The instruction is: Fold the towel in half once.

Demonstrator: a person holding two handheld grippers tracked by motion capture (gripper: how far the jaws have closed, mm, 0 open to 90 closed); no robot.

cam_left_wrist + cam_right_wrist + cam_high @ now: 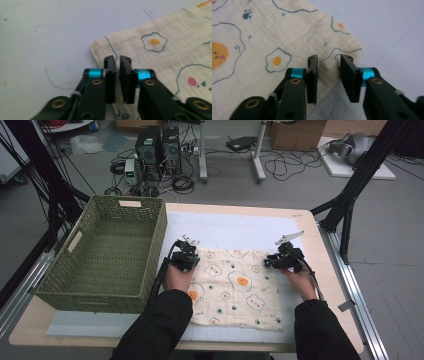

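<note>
Both grippers are bearing down on the far corners of a cloth [239, 285] lying flat beside a basket [107, 252]. The left gripper [117, 62] is pinching its corner – jaws nearly meeting. The right gripper [329, 61] is straddling a raised fold, jaws apart; whether its pads are touching is hard to make out.

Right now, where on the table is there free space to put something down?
The white mat is bare between the cloth and the table's far edge. The green basket stands empty inside. It is crowded at the cloth's far corners, where the left gripper and right gripper work.
</note>
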